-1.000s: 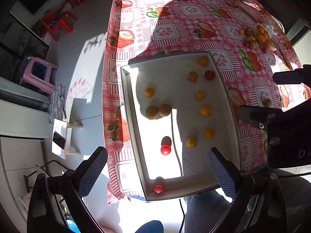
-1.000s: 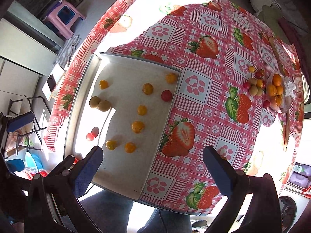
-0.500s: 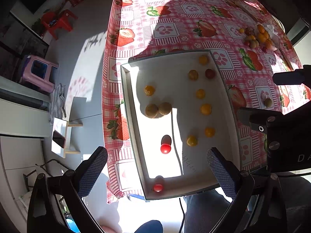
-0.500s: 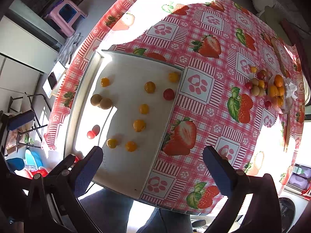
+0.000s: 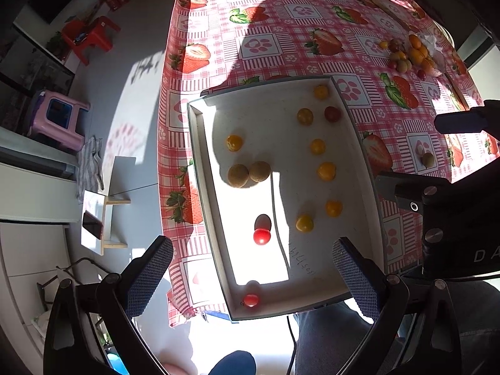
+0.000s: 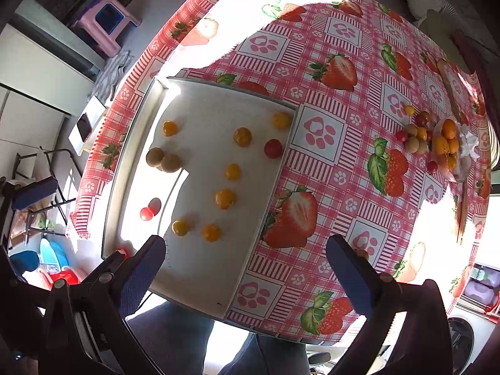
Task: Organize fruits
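Left gripper (image 5: 252, 270) jaws spread wide, holding nothing, above the white tray (image 5: 359, 143) at the bench's near edge. Right gripper (image 6: 247, 268) likewise spread, empty. Scattered fruits (image 5: 326, 171) in tray; fruit pile (image 6: 437, 140) near the far right edge.

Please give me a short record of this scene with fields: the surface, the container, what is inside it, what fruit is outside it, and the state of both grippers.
surface: table with pink strawberry-print tablecloth
container: shallow white rectangular tray near the table's front edge
in tray: seven small yellow-orange round fruits, three small red ones, and two tan round fruits touching each other
outside tray: heap of mixed small fruits at the far right of the table
left gripper: open, holds nothing
right gripper: open, holds nothing
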`<state>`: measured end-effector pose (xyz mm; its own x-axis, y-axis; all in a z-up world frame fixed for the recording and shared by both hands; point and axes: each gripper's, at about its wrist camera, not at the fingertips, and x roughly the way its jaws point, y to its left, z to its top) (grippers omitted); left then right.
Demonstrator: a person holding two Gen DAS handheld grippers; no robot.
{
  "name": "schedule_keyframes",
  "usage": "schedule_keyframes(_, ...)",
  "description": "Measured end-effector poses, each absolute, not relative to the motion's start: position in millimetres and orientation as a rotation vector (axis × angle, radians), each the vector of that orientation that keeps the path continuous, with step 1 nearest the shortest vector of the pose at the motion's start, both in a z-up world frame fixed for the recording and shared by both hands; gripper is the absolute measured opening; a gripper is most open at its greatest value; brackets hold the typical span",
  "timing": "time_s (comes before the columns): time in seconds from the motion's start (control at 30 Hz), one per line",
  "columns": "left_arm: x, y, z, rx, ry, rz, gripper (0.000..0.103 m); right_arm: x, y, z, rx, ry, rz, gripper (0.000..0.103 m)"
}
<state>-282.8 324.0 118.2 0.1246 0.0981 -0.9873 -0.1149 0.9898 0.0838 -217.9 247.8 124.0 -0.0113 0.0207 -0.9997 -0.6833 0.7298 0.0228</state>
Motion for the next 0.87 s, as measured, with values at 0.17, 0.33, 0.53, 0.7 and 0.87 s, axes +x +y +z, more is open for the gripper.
schedule_keyframes(0.17,-282.7,323.4,118.5,-0.006,1.437,0.147,0.103,-218.3,247.3,123.8,-0.575,1.494,0.609,0.103)
schedule_keyframes(0.33,-283.1,320.1,118.2,0.006,1.438,0.138,0.103,-219.7,247.8,123.8,-0.581,1.493,0.612,0.103)
schedule_keyframes(0.53,-284.0,320.7,118.0,0.003,1.440,0.133,0.103,-221.0,248.3,123.4,-0.584,1.495,0.615,0.103)
schedule_keyframes(0.7,-285.4,322.4,118.1,-0.010,1.439,0.124,0.103,-223.3,247.5,122.9,-0.592,1.497,0.622,0.103)
schedule_keyframes(0.87,-285.5,321.9,121.9,-0.013,1.421,0.100,0.103,-223.3,247.4,123.0,-0.591,1.496,0.620,0.103)
